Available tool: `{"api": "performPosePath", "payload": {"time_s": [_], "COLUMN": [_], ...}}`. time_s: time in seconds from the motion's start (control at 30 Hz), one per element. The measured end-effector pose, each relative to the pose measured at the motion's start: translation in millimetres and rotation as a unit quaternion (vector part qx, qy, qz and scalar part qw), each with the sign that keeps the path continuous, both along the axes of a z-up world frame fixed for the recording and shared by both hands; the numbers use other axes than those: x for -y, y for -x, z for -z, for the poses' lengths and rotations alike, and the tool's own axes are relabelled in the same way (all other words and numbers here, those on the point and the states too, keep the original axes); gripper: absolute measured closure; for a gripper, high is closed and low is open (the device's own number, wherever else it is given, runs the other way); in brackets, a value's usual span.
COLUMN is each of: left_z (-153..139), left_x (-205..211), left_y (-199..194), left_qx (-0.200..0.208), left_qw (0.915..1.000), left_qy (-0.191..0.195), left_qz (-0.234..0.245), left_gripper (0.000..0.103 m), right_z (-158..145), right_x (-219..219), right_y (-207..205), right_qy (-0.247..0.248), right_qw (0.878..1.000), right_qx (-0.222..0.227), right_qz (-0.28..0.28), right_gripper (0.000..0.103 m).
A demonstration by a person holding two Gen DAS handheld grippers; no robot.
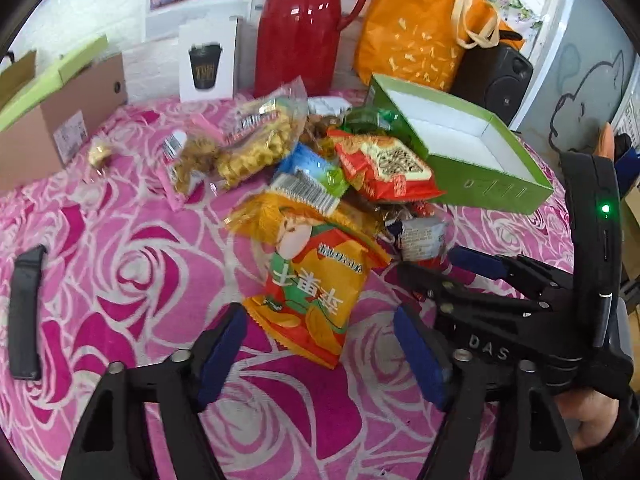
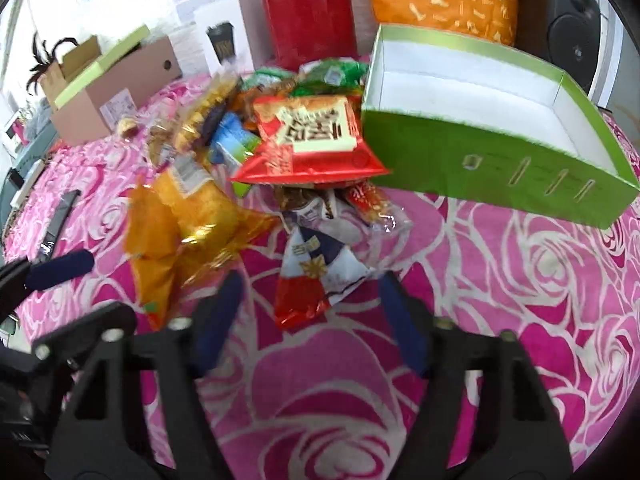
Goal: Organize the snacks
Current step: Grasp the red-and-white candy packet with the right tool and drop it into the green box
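A pile of snack packets lies on a pink rose-patterned cloth (image 1: 120,280). An orange chip bag (image 1: 316,276) lies nearest, its lower end between the fingers of my open, empty left gripper (image 1: 320,328). Behind it are a red packet (image 1: 384,168), a blue-green packet (image 1: 312,172) and clear bags of yellow snacks (image 1: 252,144). A green box (image 1: 500,188), white inside and holding nothing, sits right of the pile. My right gripper (image 2: 308,296) is open, its fingers either side of a small white, blue and red packet (image 2: 316,276). The right view also shows the red packet (image 2: 312,140) and the green box (image 2: 460,152).
A red jug (image 1: 308,28), an orange bag (image 1: 424,28), a black speaker (image 1: 500,76) and a white cup box (image 1: 206,62) stand behind the pile. A cardboard box (image 1: 60,116) sits at back left. A black flat object (image 1: 26,308) lies on the cloth at left.
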State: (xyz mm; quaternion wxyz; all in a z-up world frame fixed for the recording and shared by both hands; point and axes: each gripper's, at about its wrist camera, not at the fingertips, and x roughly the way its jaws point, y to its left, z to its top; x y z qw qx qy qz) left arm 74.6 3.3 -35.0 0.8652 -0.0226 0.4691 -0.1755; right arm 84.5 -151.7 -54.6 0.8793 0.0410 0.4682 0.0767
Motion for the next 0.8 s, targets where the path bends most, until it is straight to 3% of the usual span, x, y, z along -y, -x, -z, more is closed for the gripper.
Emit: {"api": "performPosePath", "payload": {"time_s": [0.07, 0.13, 0.23, 0.27, 0.53, 0.7, 0.8], "left_z": [12, 27, 27, 25, -23, -76, -93], "left_x": [1, 2, -2, -3, -8, 15, 31], "left_y": [-7, -16, -17, -17, 5, 2, -8], "left_qx": [-0.019, -0.035, -0.020, -0.024, 0.021, 0.080, 0.095], "left_qw": [0.9998, 0.9993, 0.9996, 0.9994, 0.9996, 0.9958, 0.9933], "left_qy": [0.008, -0.003, 0.011, 0.015, 0.017, 0.029, 0.038], "left_qz": [-0.004, -0.009, -0.019, -0.018, -0.003, 0.035, 0.054], "left_gripper": [0.035, 0.055, 0.070, 0.084, 0.092, 0.095, 0.096], "right_z": [6, 7, 5, 4, -24, -75, -97], "right_x": [0, 3, 6, 7, 19, 41, 56], "right_y": [-3, -1, 5, 7, 33, 44, 44], "right_qy": [0.004, -0.006, -0.001, -0.001, -0.030, -0.040, -0.038], "right_qw": [1.000, 1.000, 1.000, 1.000, 0.999, 0.995, 0.992], "right_qx": [-0.011, -0.009, -0.005, -0.005, 0.025, 0.089, 0.118], "right_qz": [0.005, 0.005, 0.001, 0.001, -0.006, 0.008, 0.021], "right_gripper": [0.063, 0.066, 0.067, 0.068, 0.069, 0.069, 0.069]}}
